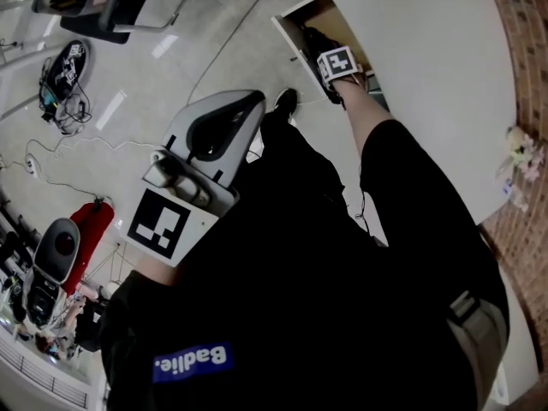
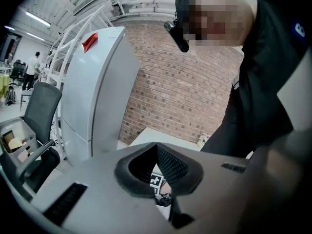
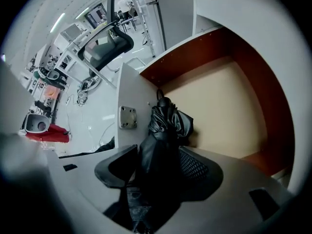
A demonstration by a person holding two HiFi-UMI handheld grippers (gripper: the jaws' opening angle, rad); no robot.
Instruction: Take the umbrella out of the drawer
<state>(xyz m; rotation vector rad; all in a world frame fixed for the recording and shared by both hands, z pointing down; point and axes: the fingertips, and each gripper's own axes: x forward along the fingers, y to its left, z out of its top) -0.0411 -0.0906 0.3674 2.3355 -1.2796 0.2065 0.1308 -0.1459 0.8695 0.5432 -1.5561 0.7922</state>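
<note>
A folded black umbrella lies against the left wall of an open drawer with a tan bottom and reddish-brown sides. My right gripper points down into that drawer, its jaws open on either side of the umbrella's near end. In the head view the drawer stands pulled out of a white cabinet, and the right gripper reaches into it under its marker cube. My left gripper hangs in front of my body, away from the drawer, shut and empty. Its fingertips meet in the left gripper view.
The white cabinet top runs along a brick wall. On the floor lie cables and a red object. An office chair stands at the far left. My shoe is near the drawer front.
</note>
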